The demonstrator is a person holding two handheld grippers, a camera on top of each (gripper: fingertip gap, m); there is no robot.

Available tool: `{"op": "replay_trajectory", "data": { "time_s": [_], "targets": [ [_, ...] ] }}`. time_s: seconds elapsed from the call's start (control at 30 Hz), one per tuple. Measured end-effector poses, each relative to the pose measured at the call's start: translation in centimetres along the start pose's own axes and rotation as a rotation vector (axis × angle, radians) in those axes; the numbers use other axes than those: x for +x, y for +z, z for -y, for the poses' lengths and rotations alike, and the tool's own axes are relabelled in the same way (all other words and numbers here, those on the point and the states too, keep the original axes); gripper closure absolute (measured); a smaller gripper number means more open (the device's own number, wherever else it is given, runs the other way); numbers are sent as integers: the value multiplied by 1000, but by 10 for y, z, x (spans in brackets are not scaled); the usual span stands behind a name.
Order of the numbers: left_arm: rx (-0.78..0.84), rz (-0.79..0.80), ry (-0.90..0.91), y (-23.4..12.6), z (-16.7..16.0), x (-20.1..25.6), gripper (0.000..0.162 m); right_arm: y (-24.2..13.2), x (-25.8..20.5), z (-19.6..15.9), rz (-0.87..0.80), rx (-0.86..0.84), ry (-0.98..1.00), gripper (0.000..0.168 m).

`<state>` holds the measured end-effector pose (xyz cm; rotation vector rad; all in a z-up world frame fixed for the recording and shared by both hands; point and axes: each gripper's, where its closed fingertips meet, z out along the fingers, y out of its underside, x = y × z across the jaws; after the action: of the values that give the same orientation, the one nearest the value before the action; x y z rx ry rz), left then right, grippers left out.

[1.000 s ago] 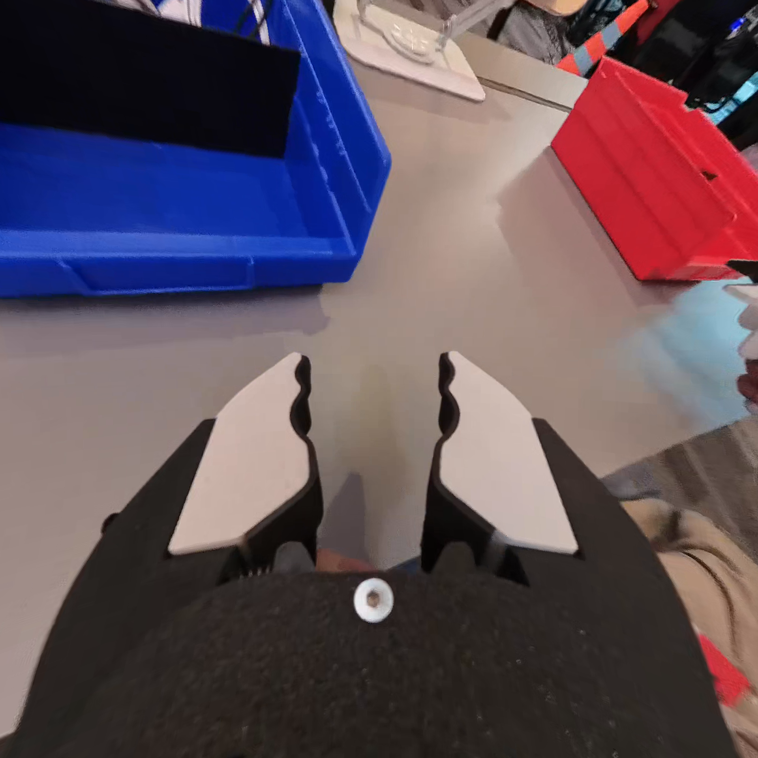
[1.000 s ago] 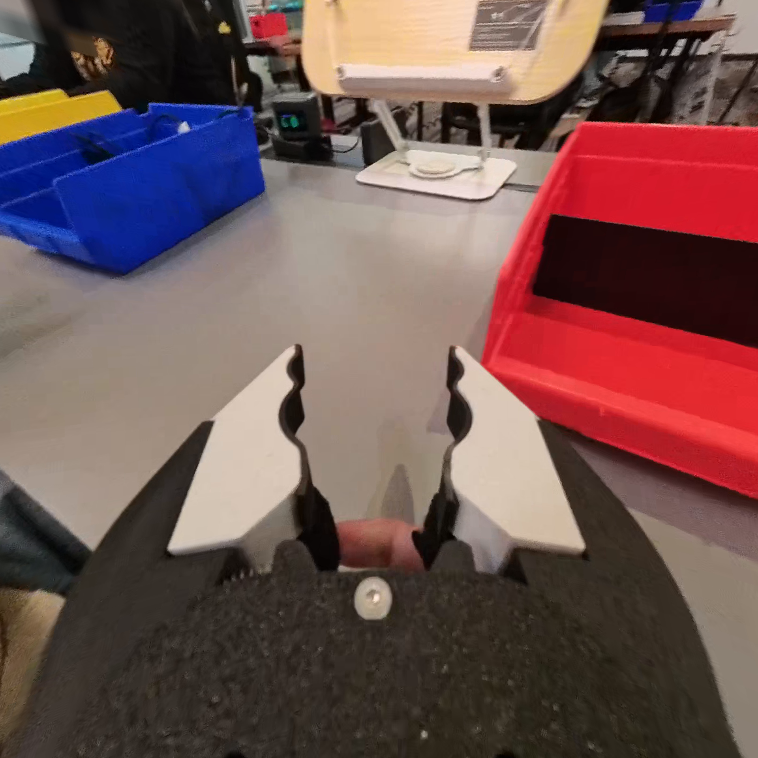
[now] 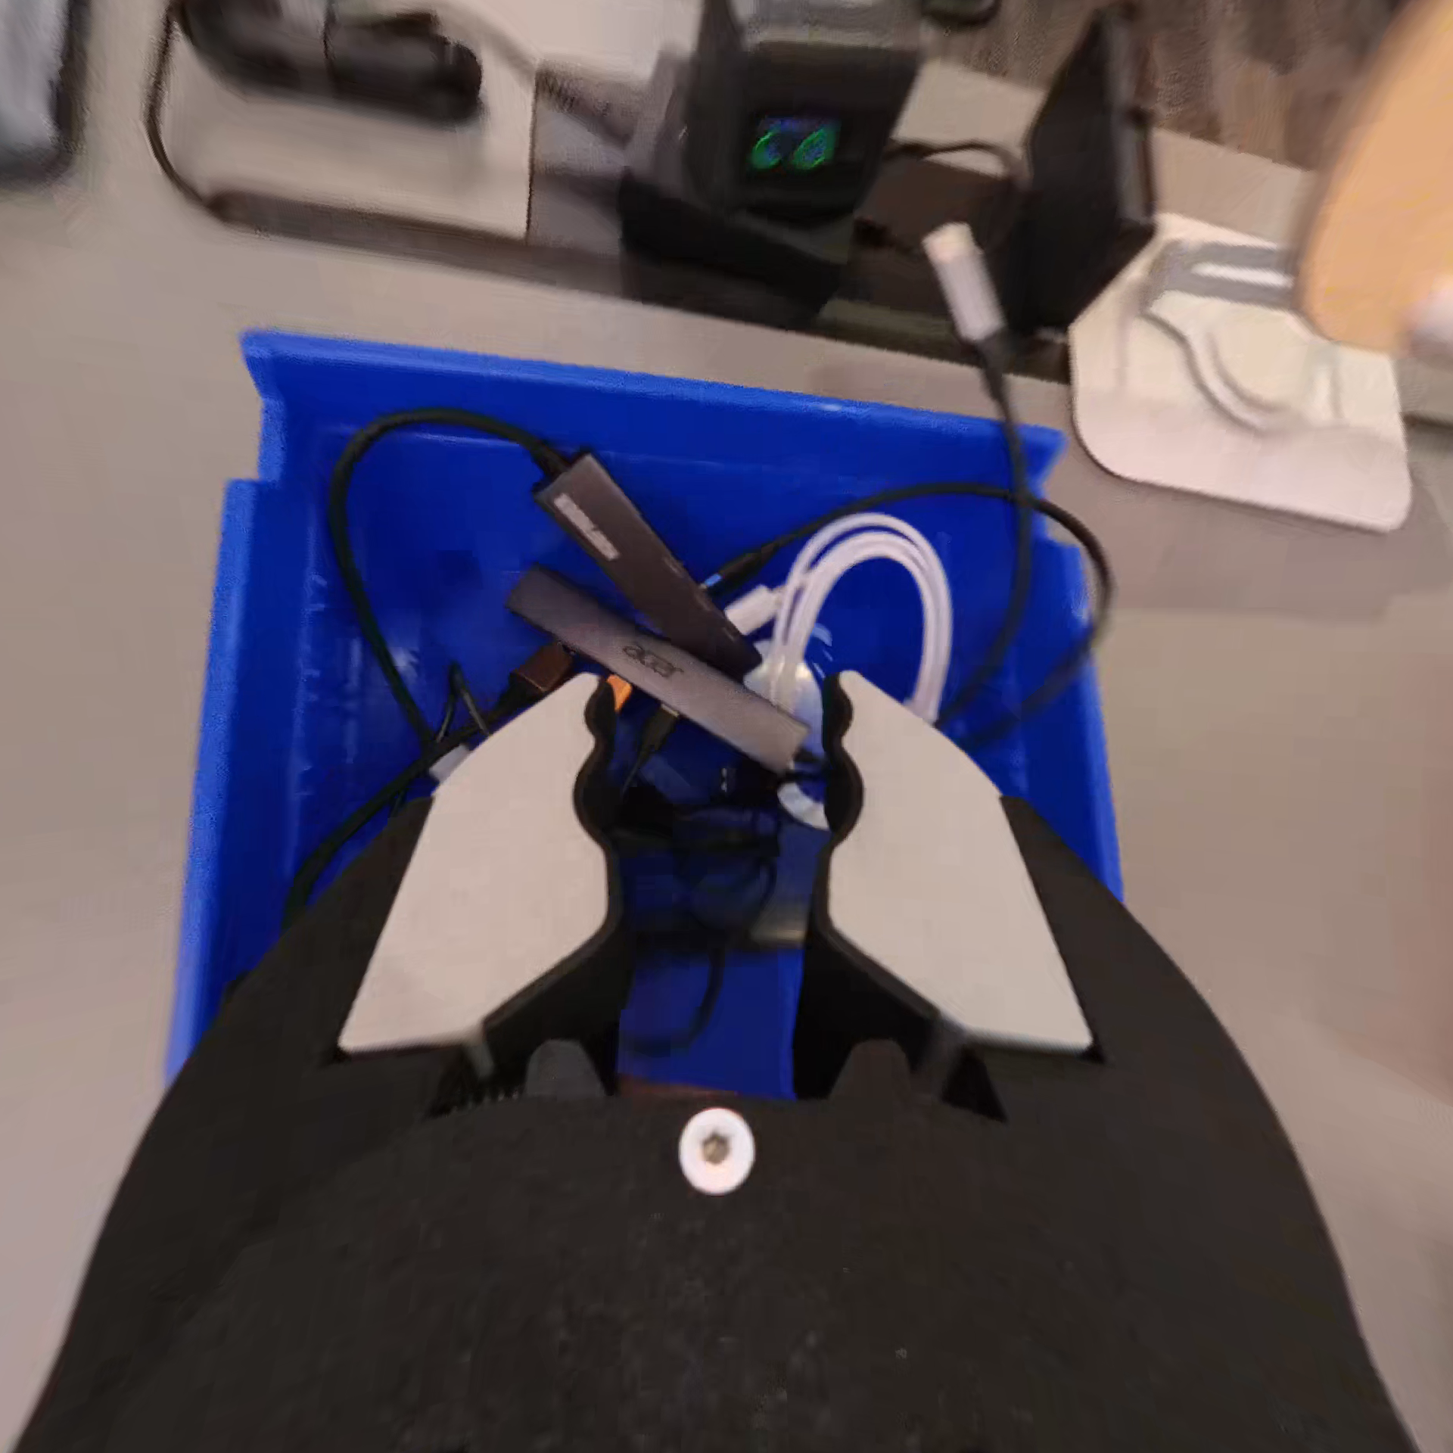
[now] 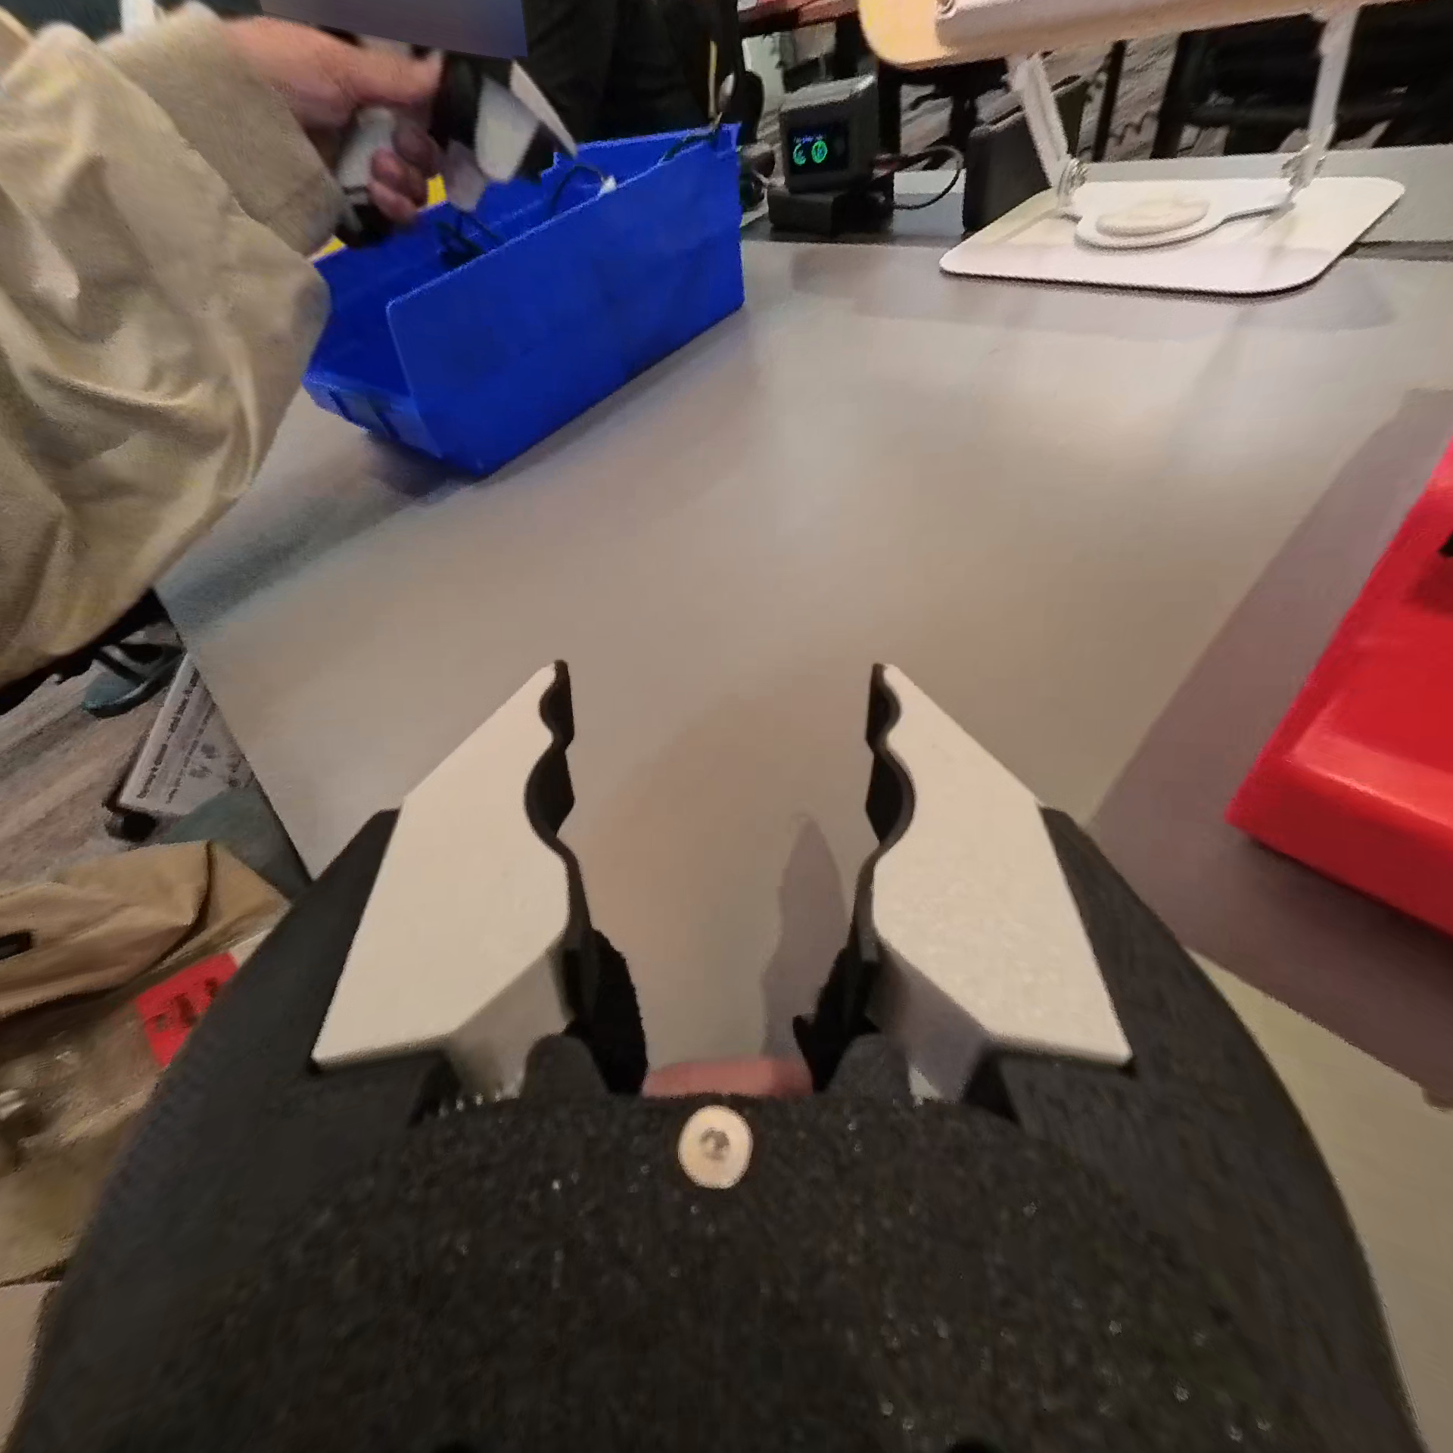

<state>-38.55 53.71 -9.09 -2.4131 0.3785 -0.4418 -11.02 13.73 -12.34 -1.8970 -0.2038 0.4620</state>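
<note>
Blue bin (image 3: 259, 629): the left hand-held gripper (image 3: 714, 696) hovers open and empty above tangled cables (image 3: 865, 613). The right hand-held gripper (image 4: 717, 676), open and empty, hangs over bare desk (image 4: 786, 472). Looped cords could snag a finger.

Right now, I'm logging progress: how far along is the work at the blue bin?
Nothing looks moved yet. The left gripper hangs open over the blue bin, above the grey hub, black hub and white cable; it holds nothing. The right gripper is open over the bare table, beside the red bin. Everything remains in the bin.
</note>
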Motion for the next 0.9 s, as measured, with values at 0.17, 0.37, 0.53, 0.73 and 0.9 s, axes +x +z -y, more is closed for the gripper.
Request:
{"op": "replay_trajectory", "data": {
  "time_s": [0.17,0.37,0.53,0.73,0.9],
  "targets": [
    [-171,-27,-253,58,0,-25,110,-9,17,8,-17,46,73,92],
    [-161,-25,-325,69,9,-34,114,-10,16,7,-9,47,78,92],
    [-144,-142,-287,67,10,-22,138,-5,10,2,1,27,62,92],
    [94,-242,-105,12,40,2,140,-10,7,11,-27,60,23,92],
    [310,-340,37,-69,62,42,140,-6,-5,21,-25,109,-31,92]
  ]
}}
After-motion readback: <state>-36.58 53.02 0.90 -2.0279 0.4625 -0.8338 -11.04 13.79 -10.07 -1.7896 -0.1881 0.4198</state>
